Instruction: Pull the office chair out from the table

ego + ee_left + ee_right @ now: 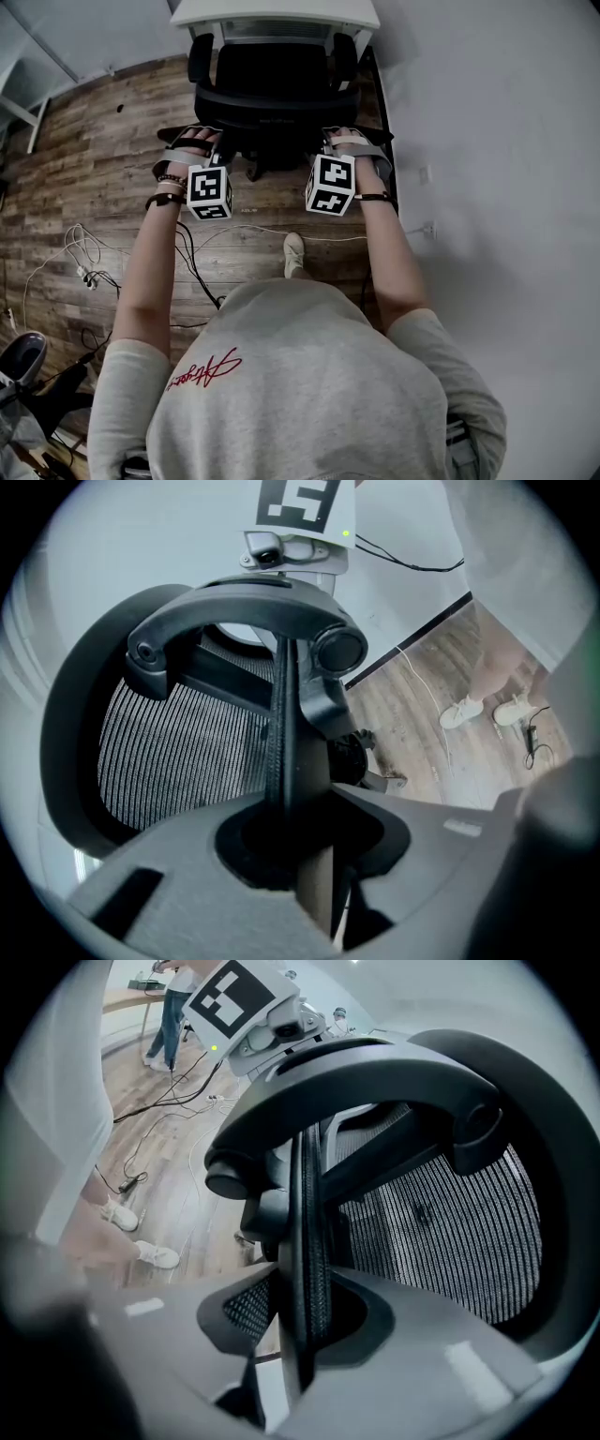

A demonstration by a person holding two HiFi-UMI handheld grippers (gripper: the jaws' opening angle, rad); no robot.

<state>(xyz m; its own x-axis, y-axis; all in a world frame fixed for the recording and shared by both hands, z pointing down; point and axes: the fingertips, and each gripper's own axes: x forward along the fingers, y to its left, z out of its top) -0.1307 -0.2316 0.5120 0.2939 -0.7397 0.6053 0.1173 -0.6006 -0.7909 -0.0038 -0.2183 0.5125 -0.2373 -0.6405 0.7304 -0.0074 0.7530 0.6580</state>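
Observation:
The black office chair [272, 89] stands tucked against the white table [277, 13] at the top of the head view. Its mesh backrest faces me. My left gripper [195, 142] is shut on the left side of the backrest's top rim, and my right gripper [349, 141] is shut on the right side. In the left gripper view the thin rim [281, 733] runs straight down between the jaws of the left gripper [298, 855], with mesh [169, 752] to its left. In the right gripper view the rim [309, 1222] is likewise pinched in the right gripper [302, 1330].
A grey wall [487, 141] runs close along the chair's right side. Cables [84, 262] lie on the wooden floor at the left. My shoe [294, 253] is just behind the chair. Another chair's base [23, 361] sits at the bottom left. People [173, 1007] stand far off.

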